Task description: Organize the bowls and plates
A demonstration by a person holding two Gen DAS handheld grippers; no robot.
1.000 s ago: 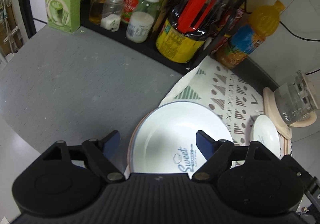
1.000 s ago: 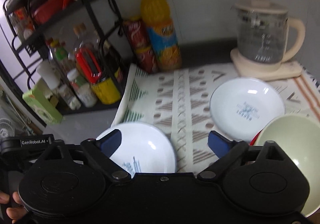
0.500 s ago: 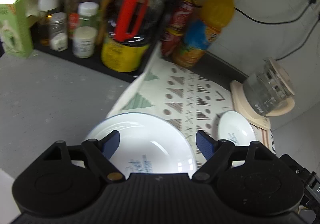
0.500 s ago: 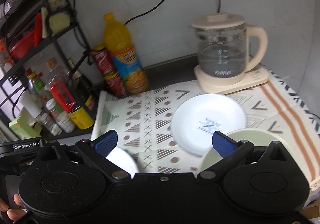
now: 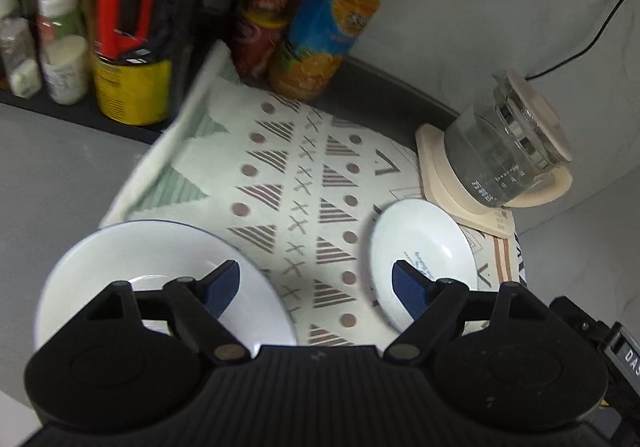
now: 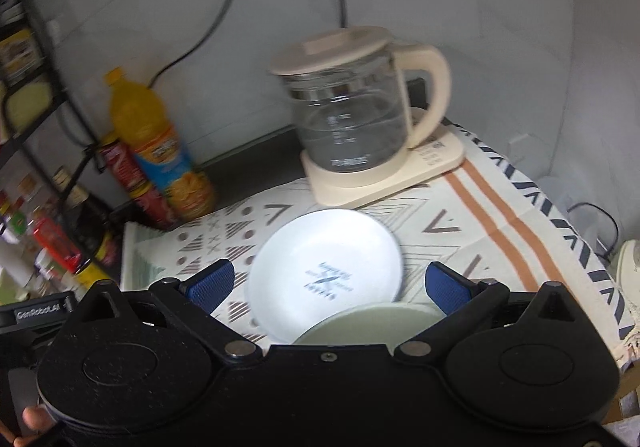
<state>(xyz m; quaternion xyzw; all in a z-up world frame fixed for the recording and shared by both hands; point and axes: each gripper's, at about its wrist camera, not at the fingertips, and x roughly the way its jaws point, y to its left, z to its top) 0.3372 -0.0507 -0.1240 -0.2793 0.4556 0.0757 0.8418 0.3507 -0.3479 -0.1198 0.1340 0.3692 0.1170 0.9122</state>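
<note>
A large white plate with a thin blue rim lies at the left edge of the patterned cloth. A smaller white plate with blue print rests further right, near the kettle. My left gripper hangs open over the cloth between the two plates, holding nothing. In the right wrist view the small white plate lies ahead between the open jaws of my right gripper, apart from both pads. A pale green bowl sits just below it, partly hidden by the gripper body.
A glass kettle on a cream base stands at the back of the cloth. An orange juice bottle, red cans and a black rack of jars and bottles line the back left. A grey counter lies left of the cloth.
Both grippers have swung to the right across the counter. The large plate slid from the middle to the left of the left view. The right view now centres the small plate and kettle; its jaws widened slightly.
</note>
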